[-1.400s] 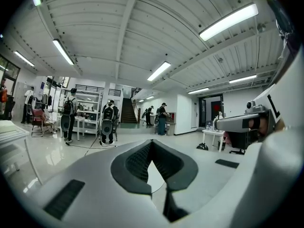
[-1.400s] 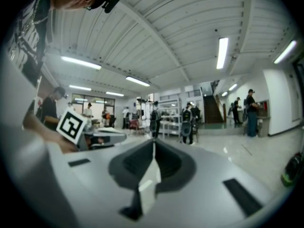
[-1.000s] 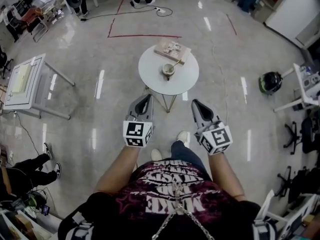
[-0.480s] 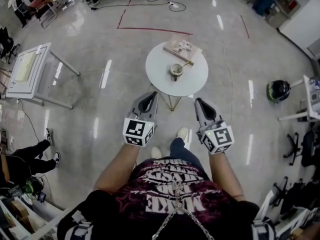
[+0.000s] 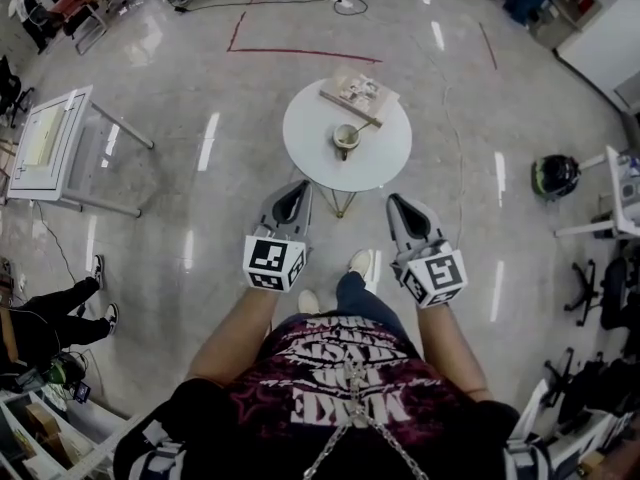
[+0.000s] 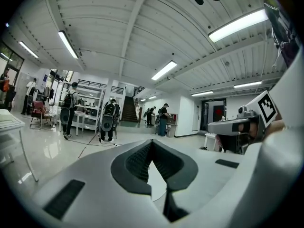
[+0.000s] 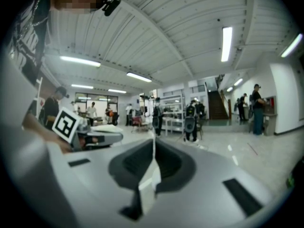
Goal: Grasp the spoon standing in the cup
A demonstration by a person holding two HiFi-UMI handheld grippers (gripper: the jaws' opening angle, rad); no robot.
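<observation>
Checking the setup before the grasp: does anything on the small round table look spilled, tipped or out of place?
Nothing stands out. The cup stands upright near the middle of the round table, with the spoon leaning in it toward the book, which lies flat at the table's far edge. No spill shows on the tabletop.

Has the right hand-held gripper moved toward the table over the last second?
Yes, slightly. The right hand-held gripper has edged forward: its tip now lies closer to the near rim of the round table than before.

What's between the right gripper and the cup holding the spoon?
In the head view, only a strip of floor and bare tabletop separate right gripper from cup.
</observation>
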